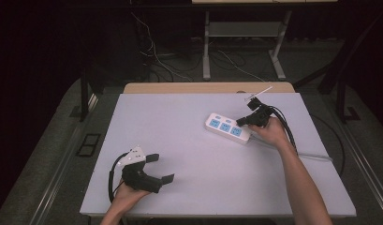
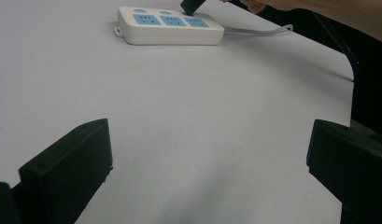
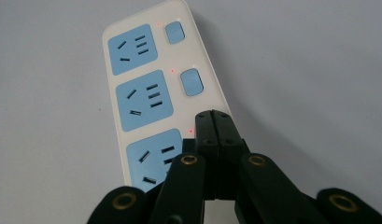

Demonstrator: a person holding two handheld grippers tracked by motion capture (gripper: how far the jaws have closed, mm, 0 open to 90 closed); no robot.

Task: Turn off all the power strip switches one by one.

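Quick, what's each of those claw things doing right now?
Left gripper: fingers open, holding nothing.
Right gripper: fingers closed together, empty, tips at the power strip.

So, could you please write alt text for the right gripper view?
The right tool, jaws shut together, points at the switch side of a white power strip by its nearest blue socket. Two blue switches sit beyond, on a pale table.

The right gripper (image 3: 214,116) rises from 6 o'clock, jaws pressed together with nothing between them. Its tip sits over the strip (image 3: 151,93), whose outlets run toward 11 o'clock, by the nearest switch.
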